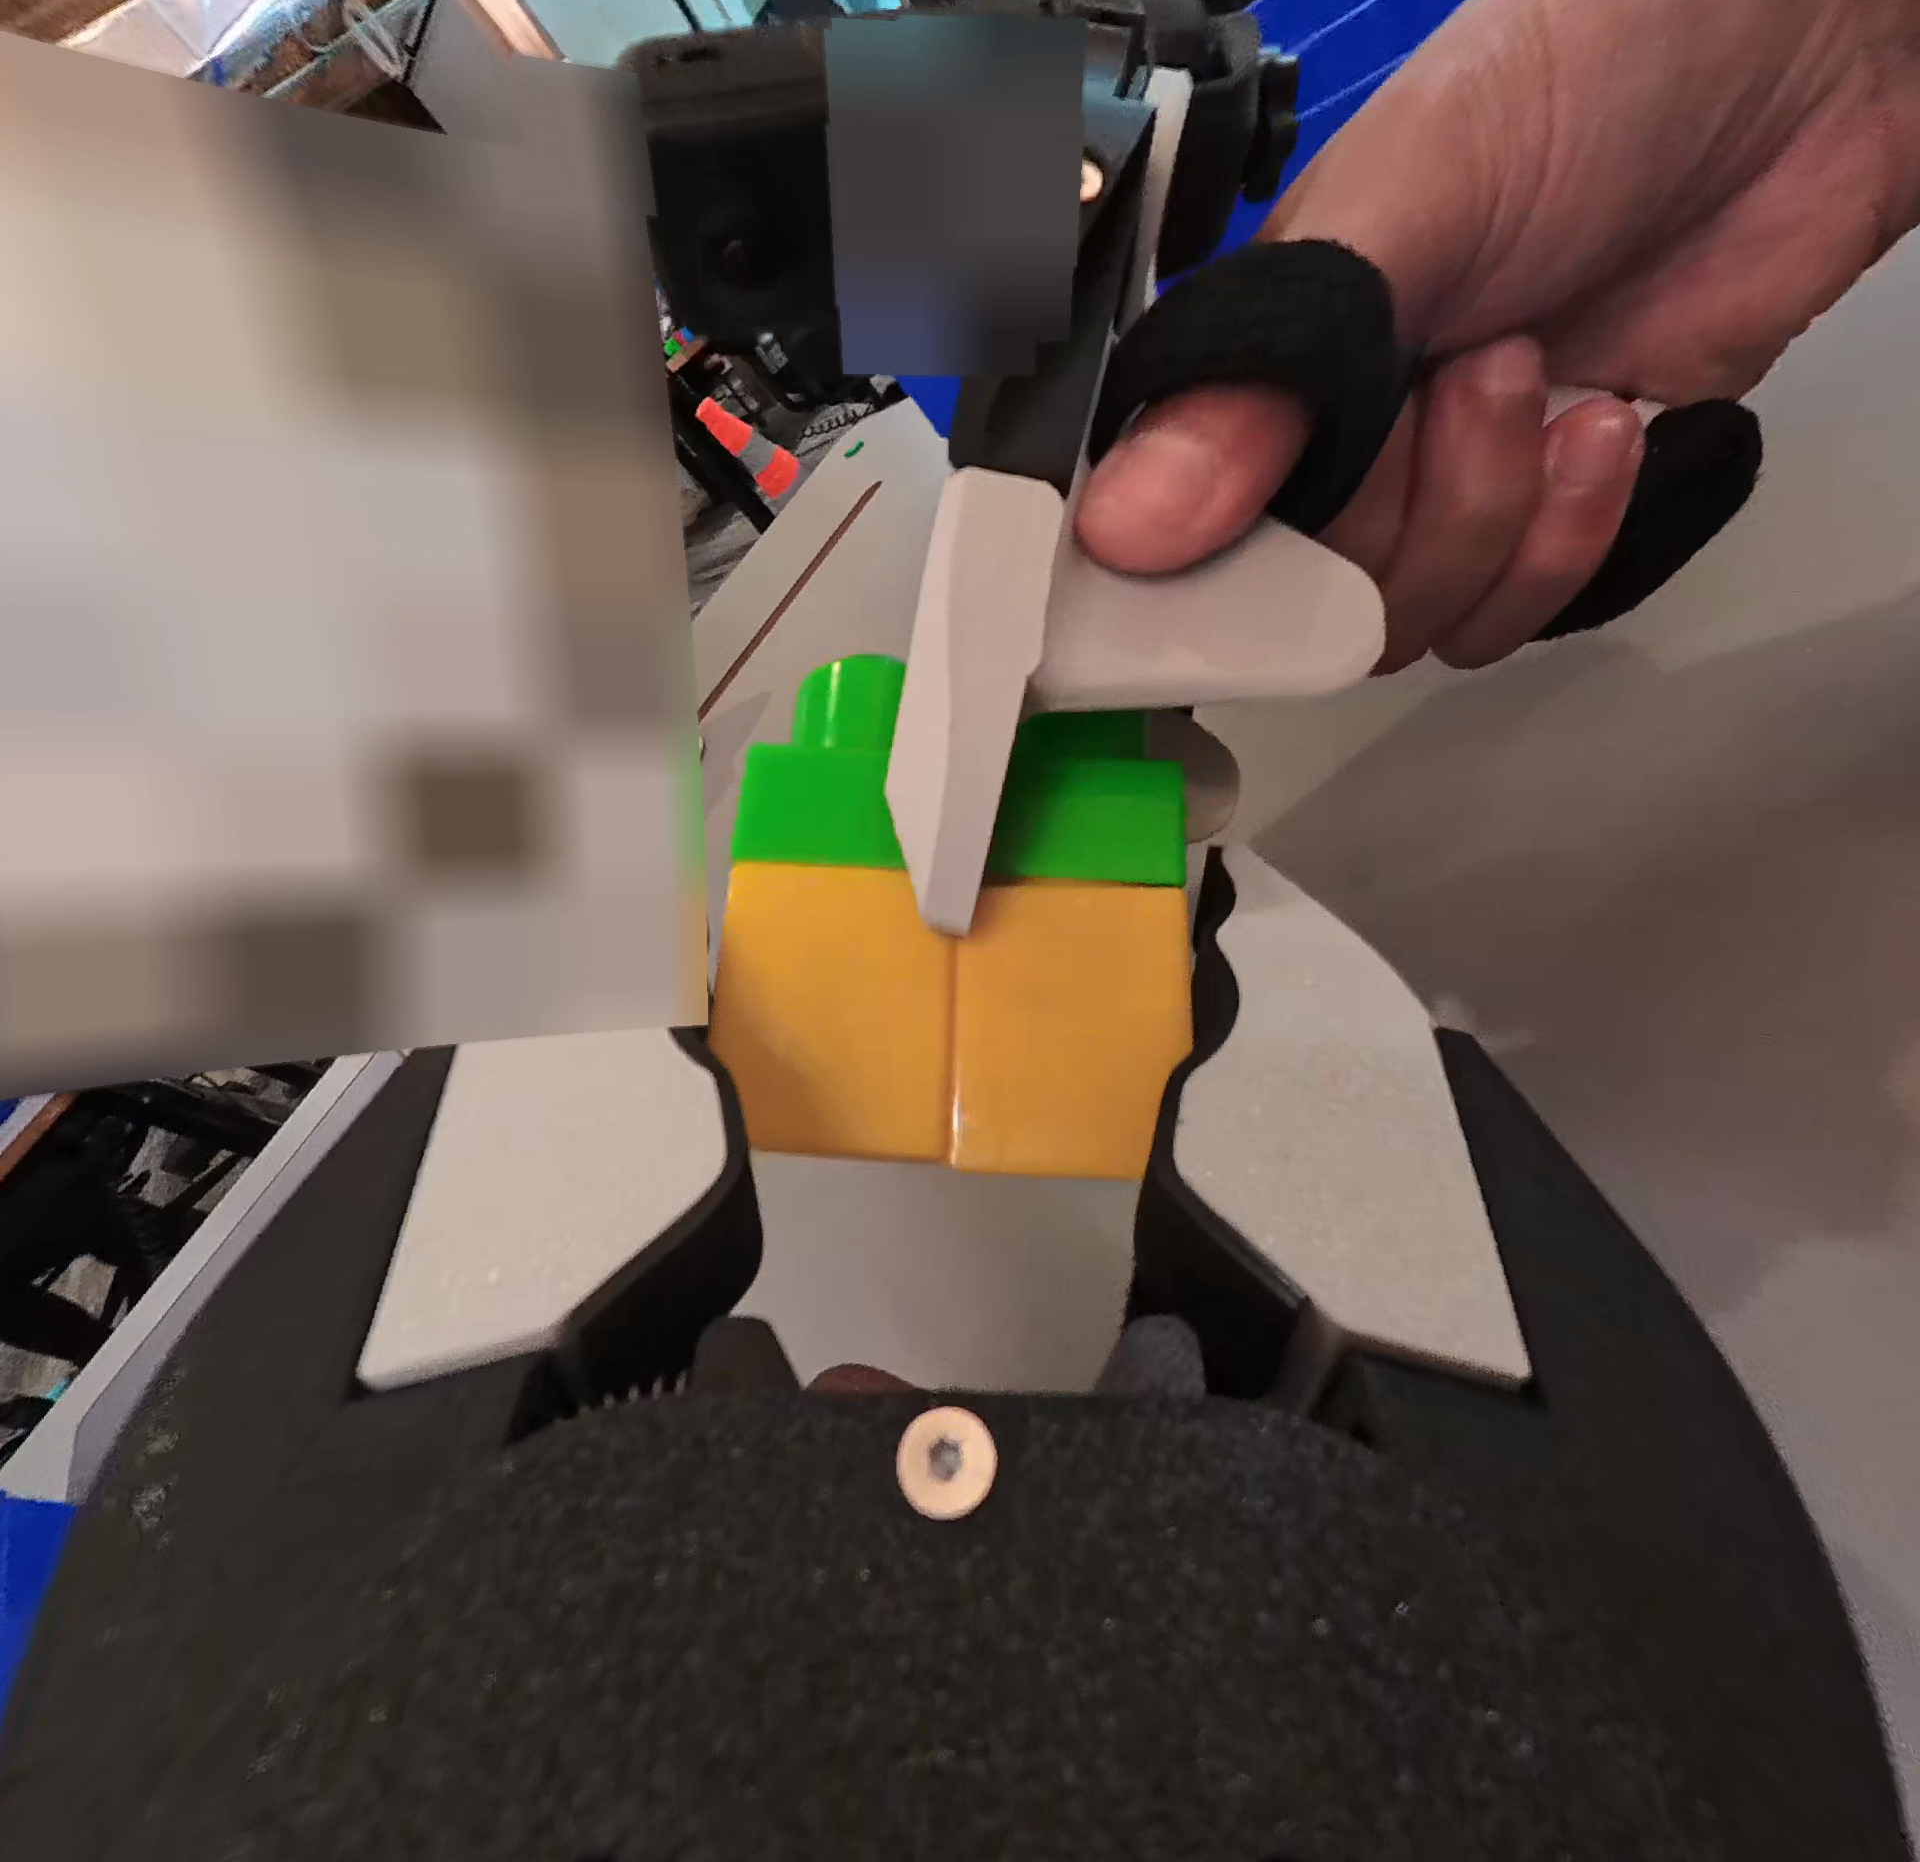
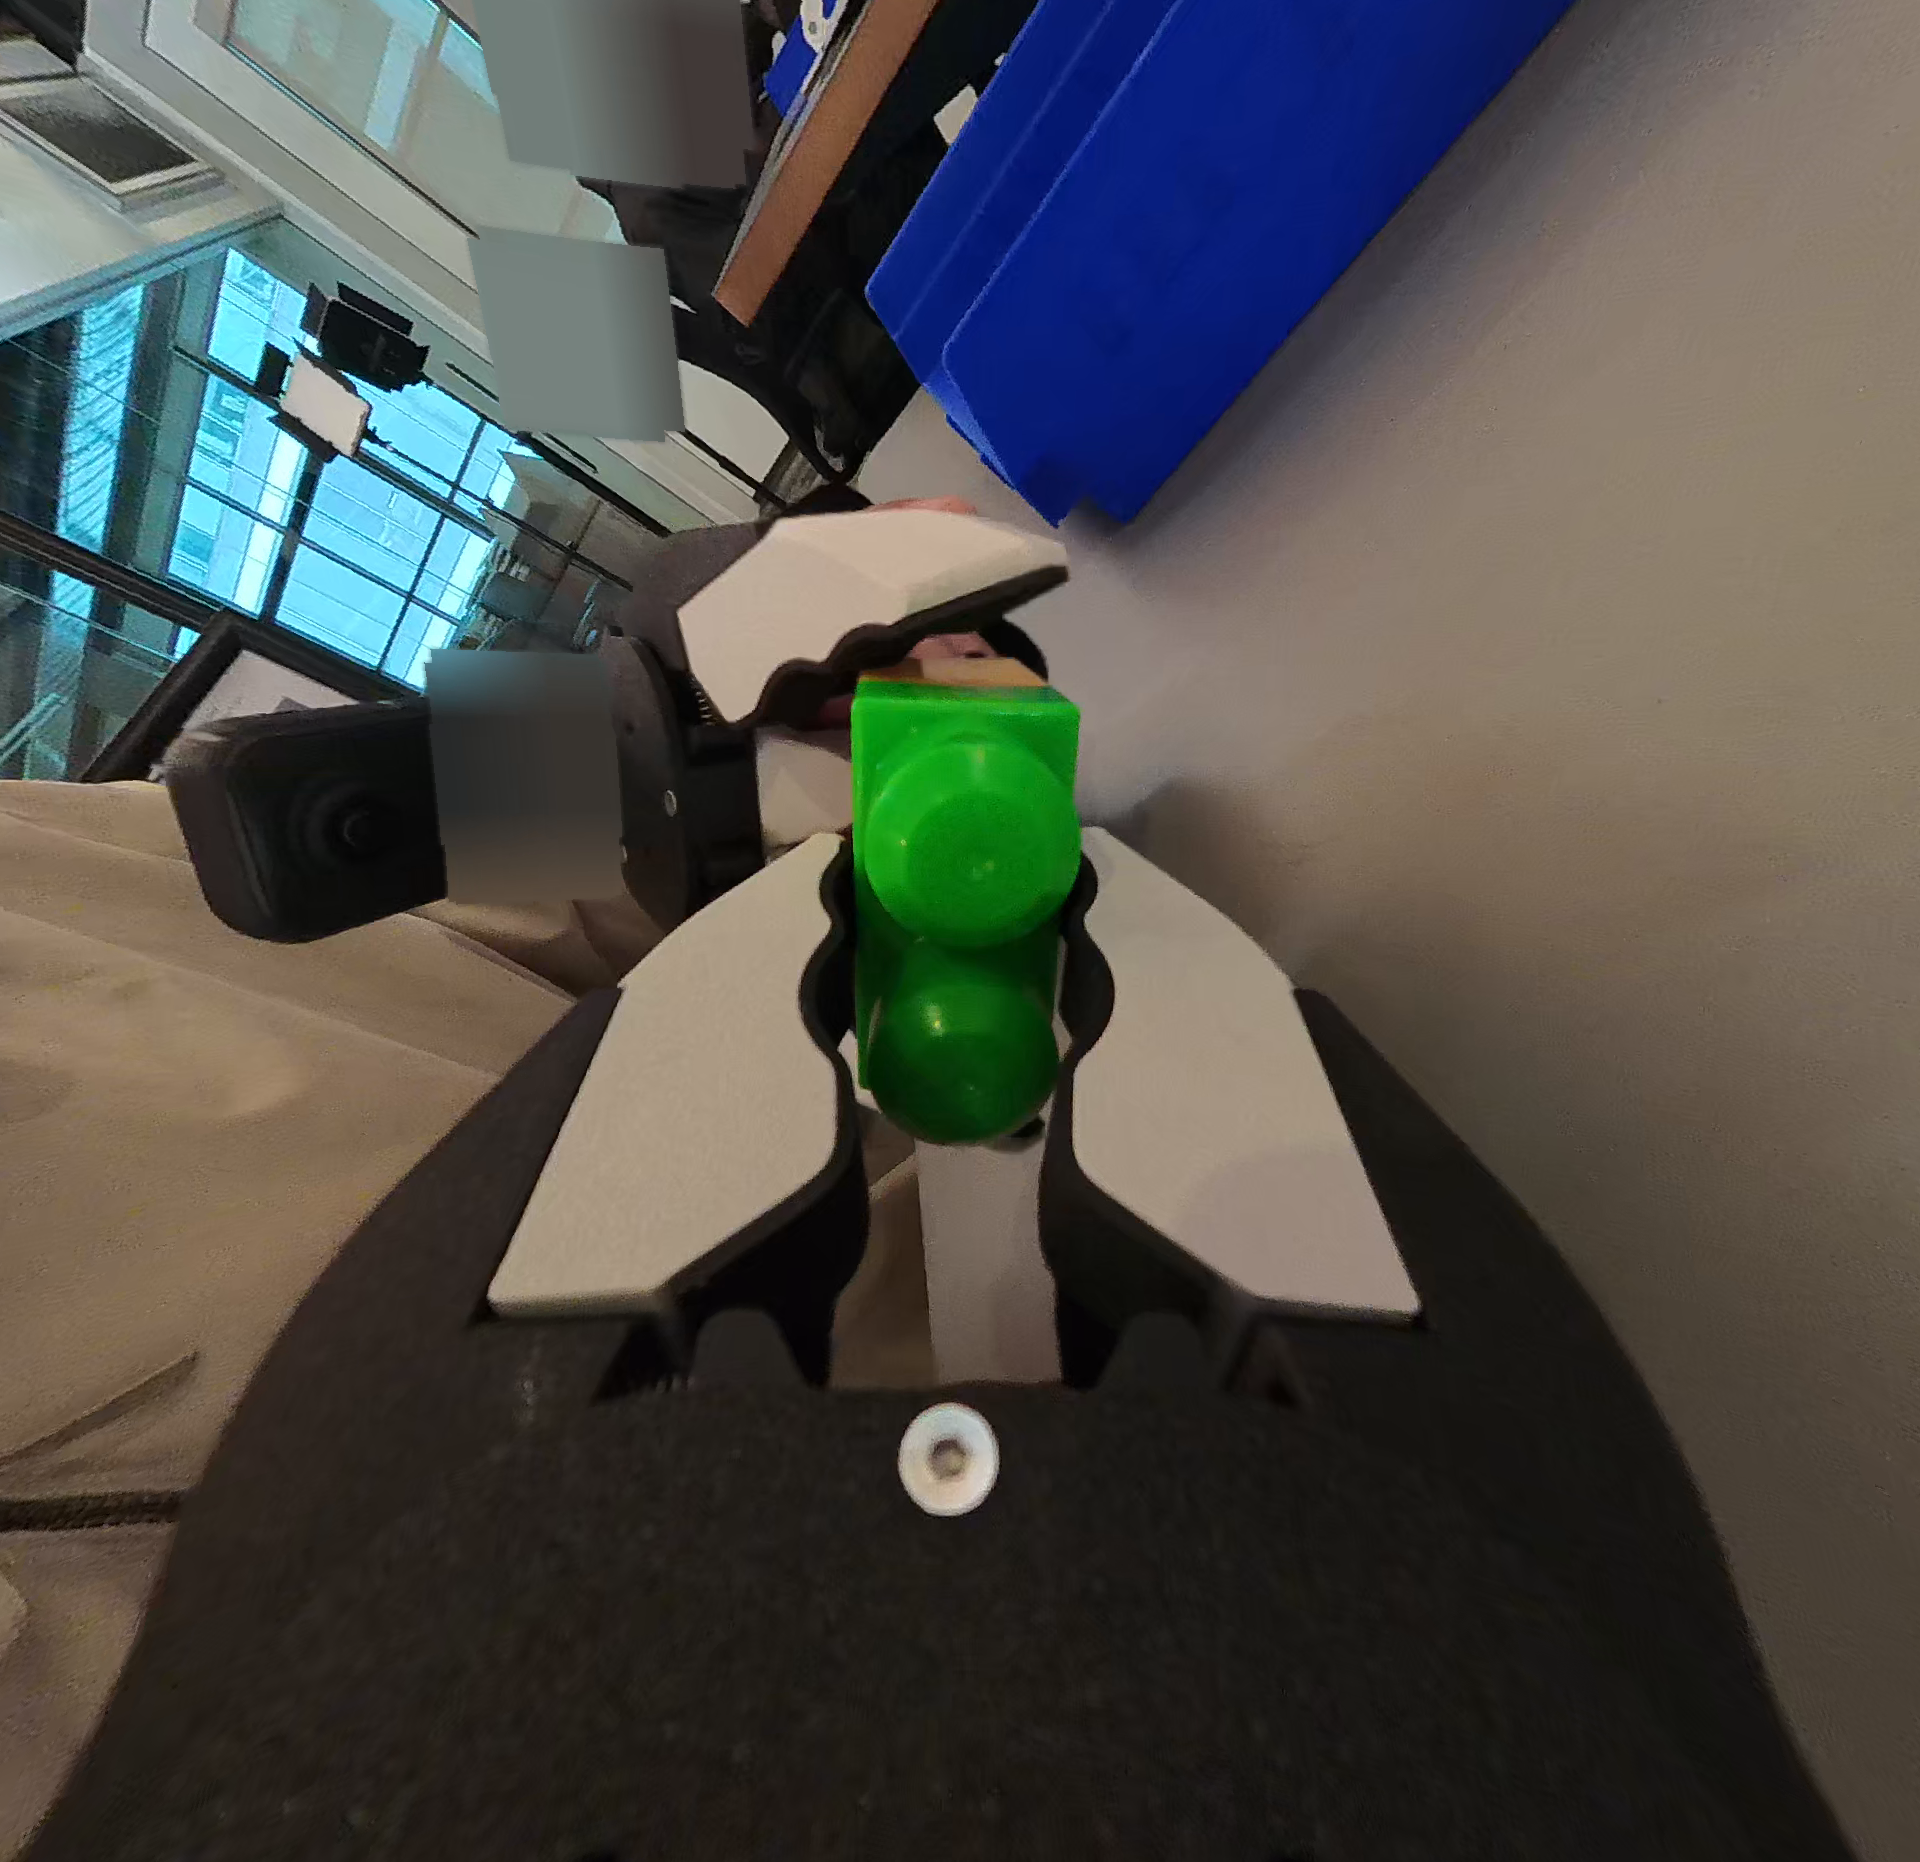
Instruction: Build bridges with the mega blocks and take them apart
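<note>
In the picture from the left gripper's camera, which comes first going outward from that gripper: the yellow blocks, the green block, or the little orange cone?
1. Yellow blocks, clamped between the left gripper fingers.
2. Green block, stacked on their far side, with the right gripper around it.
3. Orange cone, far off in the background, upper middle.

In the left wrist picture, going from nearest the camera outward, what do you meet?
Left gripper → yellow blocks → green block → right gripper gripping the green block → orange cone far off.
</note>
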`<state>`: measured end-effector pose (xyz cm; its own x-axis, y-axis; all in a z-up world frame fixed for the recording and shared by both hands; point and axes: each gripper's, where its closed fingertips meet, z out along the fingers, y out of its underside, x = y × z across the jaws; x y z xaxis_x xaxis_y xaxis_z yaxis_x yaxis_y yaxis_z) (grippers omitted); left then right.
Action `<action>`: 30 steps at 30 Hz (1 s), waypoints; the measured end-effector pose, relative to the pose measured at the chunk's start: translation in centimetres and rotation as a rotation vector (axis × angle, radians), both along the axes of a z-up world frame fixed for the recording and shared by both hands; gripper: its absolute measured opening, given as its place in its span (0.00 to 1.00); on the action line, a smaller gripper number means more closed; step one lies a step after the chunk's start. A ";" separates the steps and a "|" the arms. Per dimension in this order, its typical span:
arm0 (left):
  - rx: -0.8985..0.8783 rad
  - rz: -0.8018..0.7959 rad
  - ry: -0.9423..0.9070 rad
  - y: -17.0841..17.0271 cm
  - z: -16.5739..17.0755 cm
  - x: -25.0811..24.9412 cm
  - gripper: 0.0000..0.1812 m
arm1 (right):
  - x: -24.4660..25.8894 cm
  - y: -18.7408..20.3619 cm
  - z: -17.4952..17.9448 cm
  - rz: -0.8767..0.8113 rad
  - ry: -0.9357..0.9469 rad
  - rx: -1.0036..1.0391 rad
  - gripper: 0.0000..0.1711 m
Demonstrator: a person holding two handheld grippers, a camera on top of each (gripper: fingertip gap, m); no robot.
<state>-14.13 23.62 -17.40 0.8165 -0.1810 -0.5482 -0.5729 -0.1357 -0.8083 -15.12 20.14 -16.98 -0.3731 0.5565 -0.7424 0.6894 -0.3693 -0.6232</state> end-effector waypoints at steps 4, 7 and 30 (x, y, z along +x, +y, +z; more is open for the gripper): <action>0.039 0.075 -0.086 -0.5 0.7 -1.7 0.53 | 0.0 2.0 0.3 -0.067 0.003 0.030 0.22; 0.059 0.157 -0.224 -1.1 1.1 -3.5 0.55 | 0.2 4.5 1.2 -0.159 0.030 0.063 0.22; 0.254 0.509 -0.475 -4.4 1.5 -8.9 0.45 | 6.6 13.3 2.0 -0.704 0.140 0.562 0.22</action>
<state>-23.04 19.23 -15.92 0.9253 0.3685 -0.0896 -0.0696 -0.0674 -0.9953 -8.55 33.45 -14.97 0.1240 0.9557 -0.2668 0.3241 -0.2931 -0.8995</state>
